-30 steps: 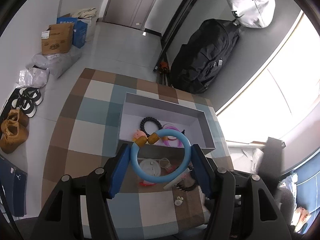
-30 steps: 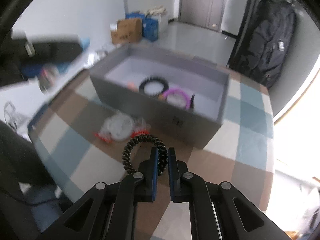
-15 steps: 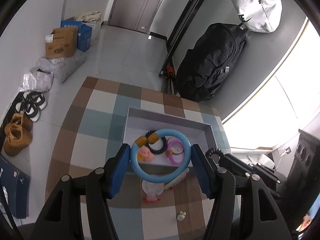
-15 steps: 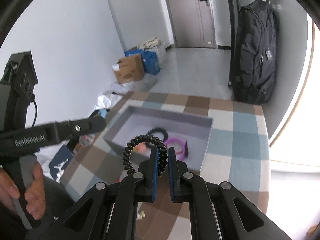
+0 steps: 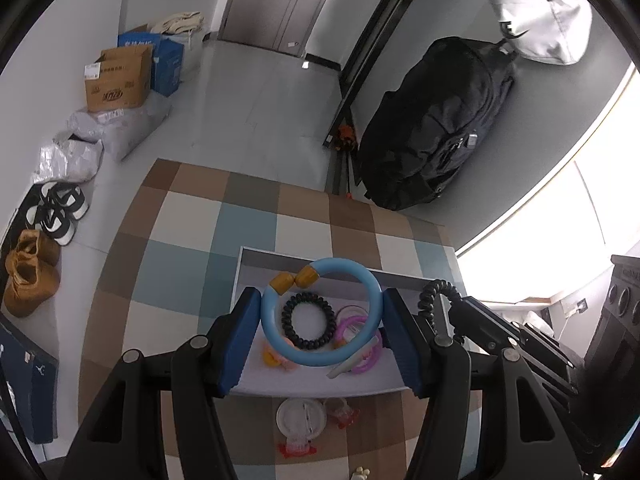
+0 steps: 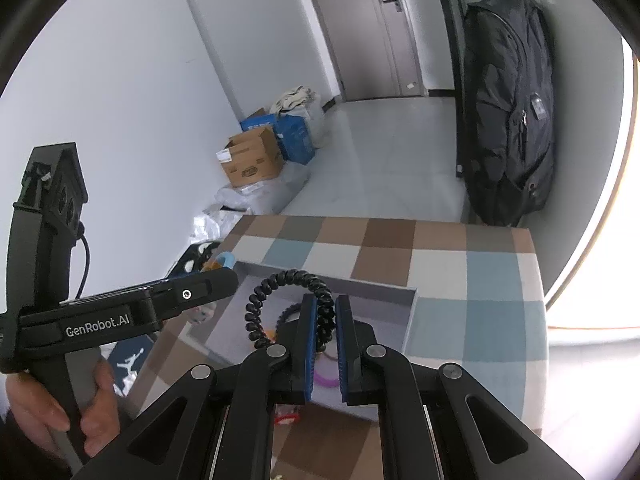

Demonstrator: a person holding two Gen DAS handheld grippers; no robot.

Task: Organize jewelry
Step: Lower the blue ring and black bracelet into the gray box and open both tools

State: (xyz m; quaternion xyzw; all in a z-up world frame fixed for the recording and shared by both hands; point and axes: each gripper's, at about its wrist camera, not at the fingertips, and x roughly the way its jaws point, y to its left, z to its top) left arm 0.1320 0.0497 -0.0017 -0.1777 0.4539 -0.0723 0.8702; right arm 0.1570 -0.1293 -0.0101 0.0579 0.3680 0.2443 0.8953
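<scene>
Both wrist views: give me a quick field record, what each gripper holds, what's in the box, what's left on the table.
left gripper: shut on blue bangle with two amber beads, held over the box
right gripper: shut on black coil band, above the box's near side
box: grey, open, on checked tablecloth
box contents: black bead bracelet, pink rings, small orange piece
left on table: packaged items in front of the box, small white piece at the near edge
person: hand on left gripper's handle
</scene>
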